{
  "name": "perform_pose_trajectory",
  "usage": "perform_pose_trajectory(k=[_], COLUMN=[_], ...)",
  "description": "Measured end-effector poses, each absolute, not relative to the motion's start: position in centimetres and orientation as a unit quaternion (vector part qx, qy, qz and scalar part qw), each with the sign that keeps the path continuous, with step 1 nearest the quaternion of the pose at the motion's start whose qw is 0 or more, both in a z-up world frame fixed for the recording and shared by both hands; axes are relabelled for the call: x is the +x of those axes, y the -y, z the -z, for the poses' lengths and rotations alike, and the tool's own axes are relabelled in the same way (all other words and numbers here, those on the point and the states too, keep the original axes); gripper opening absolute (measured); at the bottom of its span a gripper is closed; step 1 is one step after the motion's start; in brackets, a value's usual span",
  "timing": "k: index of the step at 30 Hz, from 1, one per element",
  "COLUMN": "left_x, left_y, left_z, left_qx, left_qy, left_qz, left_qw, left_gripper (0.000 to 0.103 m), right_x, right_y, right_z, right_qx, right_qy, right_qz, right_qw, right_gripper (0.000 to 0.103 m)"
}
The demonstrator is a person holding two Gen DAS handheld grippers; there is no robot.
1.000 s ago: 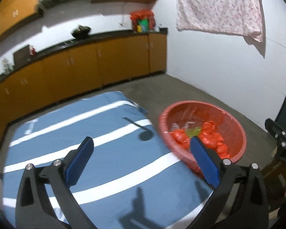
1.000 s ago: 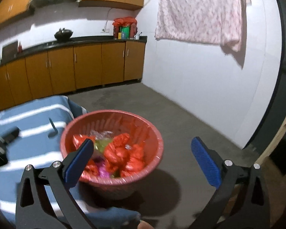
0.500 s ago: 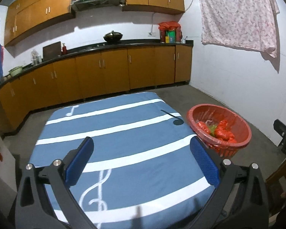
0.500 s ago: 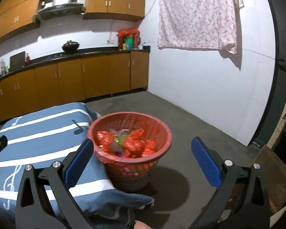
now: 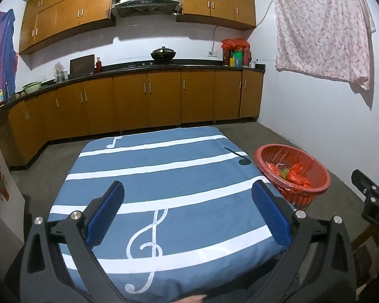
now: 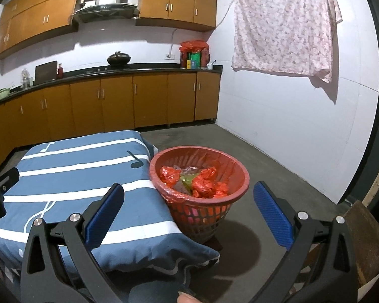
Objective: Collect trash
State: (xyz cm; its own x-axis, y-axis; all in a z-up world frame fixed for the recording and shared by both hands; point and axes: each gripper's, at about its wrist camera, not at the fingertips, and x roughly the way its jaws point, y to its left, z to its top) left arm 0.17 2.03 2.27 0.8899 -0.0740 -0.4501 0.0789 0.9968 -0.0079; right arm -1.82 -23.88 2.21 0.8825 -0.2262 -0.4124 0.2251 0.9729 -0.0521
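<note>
In the left wrist view, the left tool (image 5: pixel 188 208) hangs wide and empty over the striped desk (image 5: pixel 164 176); the red basket (image 5: pixel 313 192) stands beside it. In the right wrist view, the right tool (image 6: pixel 188 208) gapes empty near the trash (image 6: pixel 202 180); reaching carelessly could tip the light basket.

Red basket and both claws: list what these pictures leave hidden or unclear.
- Red basket: the lower trash is covered by the red bags on top, in the right wrist view.
- Basket base: hidden behind the blue striped cloth in the left wrist view.
- Right claw: cut off by the left view's edge; both claws show open in their own views.
- Items on the counter: too small to identify.
</note>
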Motion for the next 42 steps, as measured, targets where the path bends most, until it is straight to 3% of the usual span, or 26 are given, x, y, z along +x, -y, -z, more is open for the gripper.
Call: perform_pose_trajectory(k=[42], left_x=[-1.7], left_y=[-2.5], left_z=[-2.1], left_qx=[-0.007], left_qy=[-0.227], left_qz=[0.037], left_qw=[0.973], left_gripper=[0.099], right_x=[-3.6], right_y=[22.3], right_z=[-1.6], right_qx=[-0.009], right_qy=[-0.204], right_qz=[0.109], right_qw=[0.973], right_gripper=[0.101])
